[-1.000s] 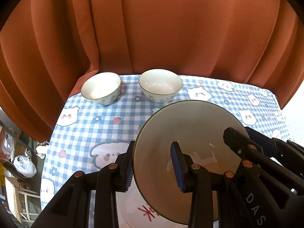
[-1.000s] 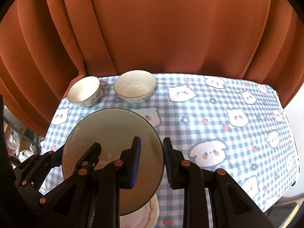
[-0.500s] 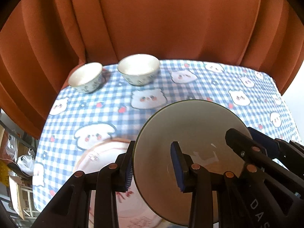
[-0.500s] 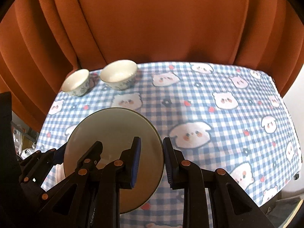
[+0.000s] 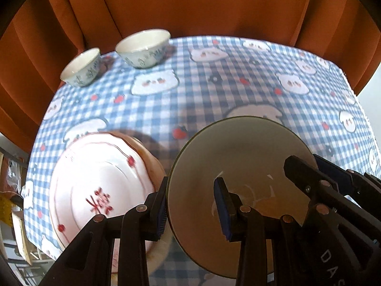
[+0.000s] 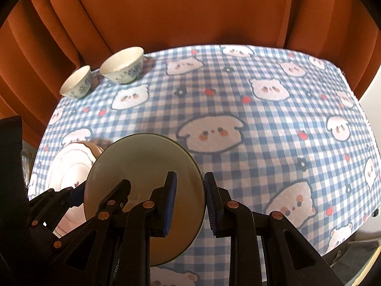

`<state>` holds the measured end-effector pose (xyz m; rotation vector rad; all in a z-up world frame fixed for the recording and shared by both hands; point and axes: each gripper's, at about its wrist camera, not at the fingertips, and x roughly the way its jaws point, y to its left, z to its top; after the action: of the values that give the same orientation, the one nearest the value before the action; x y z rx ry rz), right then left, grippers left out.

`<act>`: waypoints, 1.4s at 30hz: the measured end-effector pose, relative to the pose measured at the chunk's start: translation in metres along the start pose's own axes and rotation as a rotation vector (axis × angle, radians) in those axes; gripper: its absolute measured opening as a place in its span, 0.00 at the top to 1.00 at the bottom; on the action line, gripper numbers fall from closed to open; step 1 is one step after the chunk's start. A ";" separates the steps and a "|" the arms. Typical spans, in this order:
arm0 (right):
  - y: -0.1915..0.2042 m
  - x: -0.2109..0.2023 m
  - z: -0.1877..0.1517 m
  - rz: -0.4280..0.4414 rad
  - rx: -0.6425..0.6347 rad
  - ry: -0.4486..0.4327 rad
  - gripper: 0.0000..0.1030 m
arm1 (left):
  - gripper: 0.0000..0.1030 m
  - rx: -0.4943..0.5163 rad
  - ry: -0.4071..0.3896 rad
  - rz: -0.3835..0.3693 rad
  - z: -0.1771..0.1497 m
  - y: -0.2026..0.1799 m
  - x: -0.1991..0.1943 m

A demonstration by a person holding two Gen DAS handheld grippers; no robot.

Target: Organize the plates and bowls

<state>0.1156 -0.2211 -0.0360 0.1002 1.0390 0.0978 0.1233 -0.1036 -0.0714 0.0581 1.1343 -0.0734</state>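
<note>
Grippers share one load: the left gripper (image 5: 191, 211) and right gripper (image 6: 189, 205) each clamp opposite rims of the round olive-grey ceramic plate (image 5: 240, 157), keeping it level. It hangs beside the white red-patterned plate (image 5: 95, 186) at the checked tablecloth's (image 6: 262, 119) near-left edge, probably for stacking.

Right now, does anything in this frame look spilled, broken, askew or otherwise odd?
Nothing spilled or broken. Only oddity: the olive plate is off the table, tilted, gripped on opposite rims by the left gripper and the right gripper.
</note>
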 end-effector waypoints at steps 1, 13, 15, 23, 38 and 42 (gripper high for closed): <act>-0.004 0.002 -0.002 0.005 0.004 0.006 0.73 | 0.65 -0.002 0.011 0.000 -0.001 -0.002 0.002; -0.022 0.022 -0.013 0.053 -0.004 0.051 0.73 | 0.65 -0.034 0.071 0.053 -0.011 -0.015 0.018; -0.023 0.021 -0.012 0.059 -0.008 0.054 0.73 | 0.65 -0.040 0.073 0.054 -0.012 -0.016 0.018; -0.027 0.024 -0.012 0.100 -0.004 0.066 0.60 | 0.53 -0.057 0.070 0.039 -0.011 -0.020 0.016; -0.021 0.005 0.005 0.080 -0.027 -0.002 0.31 | 0.22 -0.071 -0.067 0.028 0.003 -0.008 -0.016; -0.005 0.000 0.015 0.065 -0.046 -0.026 0.31 | 0.22 -0.078 -0.090 0.018 0.012 0.006 -0.020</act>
<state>0.1288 -0.2270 -0.0295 0.0932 1.0076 0.1788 0.1262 -0.0976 -0.0486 -0.0042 1.0455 -0.0156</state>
